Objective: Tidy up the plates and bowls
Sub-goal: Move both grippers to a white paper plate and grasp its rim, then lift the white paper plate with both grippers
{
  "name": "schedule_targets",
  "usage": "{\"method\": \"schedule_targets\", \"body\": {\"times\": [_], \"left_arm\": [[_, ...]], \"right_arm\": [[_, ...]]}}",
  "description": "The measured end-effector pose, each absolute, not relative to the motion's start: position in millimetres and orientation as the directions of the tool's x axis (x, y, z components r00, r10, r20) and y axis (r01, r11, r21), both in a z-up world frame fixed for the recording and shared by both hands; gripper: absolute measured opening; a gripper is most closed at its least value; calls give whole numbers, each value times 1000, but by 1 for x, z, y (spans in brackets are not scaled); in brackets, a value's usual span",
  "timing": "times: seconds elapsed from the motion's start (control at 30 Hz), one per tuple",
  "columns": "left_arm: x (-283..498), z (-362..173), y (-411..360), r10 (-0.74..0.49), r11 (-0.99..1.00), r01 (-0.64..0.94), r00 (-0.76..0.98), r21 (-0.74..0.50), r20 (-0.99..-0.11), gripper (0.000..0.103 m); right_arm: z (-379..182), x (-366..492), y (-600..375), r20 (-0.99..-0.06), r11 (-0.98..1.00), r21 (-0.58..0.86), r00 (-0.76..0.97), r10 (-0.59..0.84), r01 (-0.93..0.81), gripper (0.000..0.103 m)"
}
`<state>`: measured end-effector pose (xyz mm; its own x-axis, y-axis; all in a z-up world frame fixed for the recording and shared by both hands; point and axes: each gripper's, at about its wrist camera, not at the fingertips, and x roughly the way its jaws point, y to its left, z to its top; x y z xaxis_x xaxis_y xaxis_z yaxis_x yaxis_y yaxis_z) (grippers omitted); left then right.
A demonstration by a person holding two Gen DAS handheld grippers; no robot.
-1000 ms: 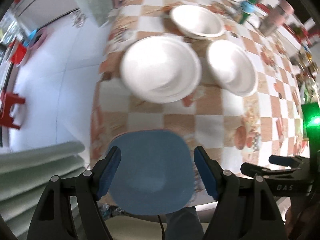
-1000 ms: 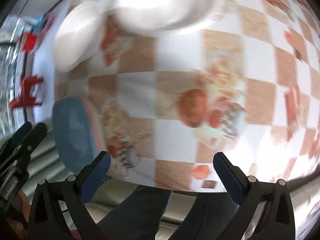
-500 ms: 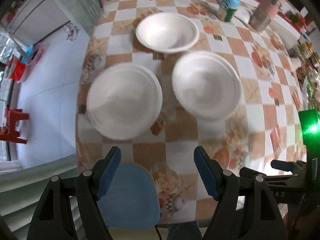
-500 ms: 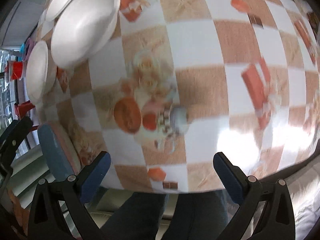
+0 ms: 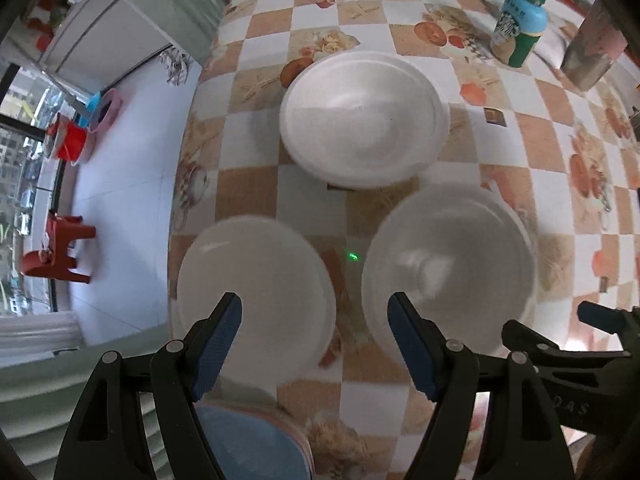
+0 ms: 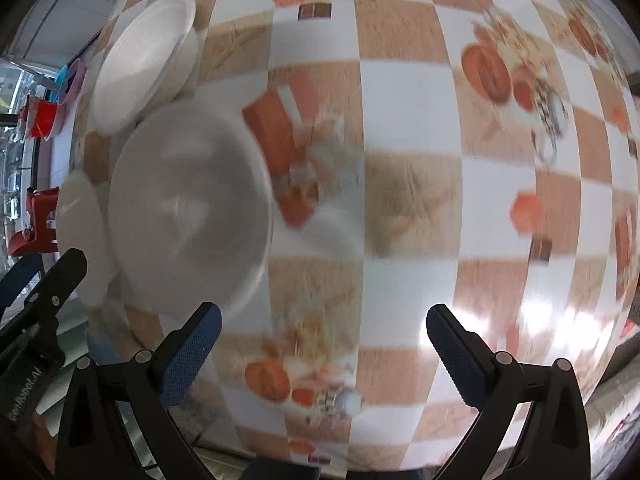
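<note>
Three white bowls (image 5: 362,120) are being carried by the checkered tabletop (image 5: 552,140); both grippers' jaws are being held apart, empty, at 6 o'clock.

Bright daylight enters from the window (image 5: 24,184) at left. Strong fisheye bending curves the checkered worktop (image 6: 400,128) — dark corners ring both views. The right wrist view is motion-smeared, with white glare (image 6: 532,316) on the cloth; the nearer bowl (image 5: 448,264) looks soft, its edges blurred.
</note>
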<state>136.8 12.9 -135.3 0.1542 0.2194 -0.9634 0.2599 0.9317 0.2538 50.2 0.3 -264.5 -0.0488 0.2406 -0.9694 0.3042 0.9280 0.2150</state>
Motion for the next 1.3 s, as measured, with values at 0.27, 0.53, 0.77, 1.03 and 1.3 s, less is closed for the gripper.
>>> {"method": "schedule_targets", "body": {"times": [0.27, 0.53, 0.77, 1.03, 1.3], "left_arm": [[161, -167, -7, 215, 906, 349, 114, 242, -970, 78], [163, -192, -18, 131, 918, 381, -44, 104, -990, 21], [158, -195, -23, 109, 916, 395, -66, 74, -992, 18], [119, -189, -37, 89, 878, 475, -57, 51, -994, 19], [55, -195, -46, 87, 835, 549, -99, 18, -991, 19]], "right_arm": [[-289, 84, 4, -973, 944, 195, -64, 219, 267, 103], [-308, 100, 16, -972, 949, 213, -44, 229, 230, 63], [-313, 95, 11, -944, 924, 308, -47, 327, 228, 25], [-311, 68, -5, -945, 927, 301, -59, 321, 222, 25], [-318, 8, -23, -938, 921, 291, -112, 328, 259, 25]]}}
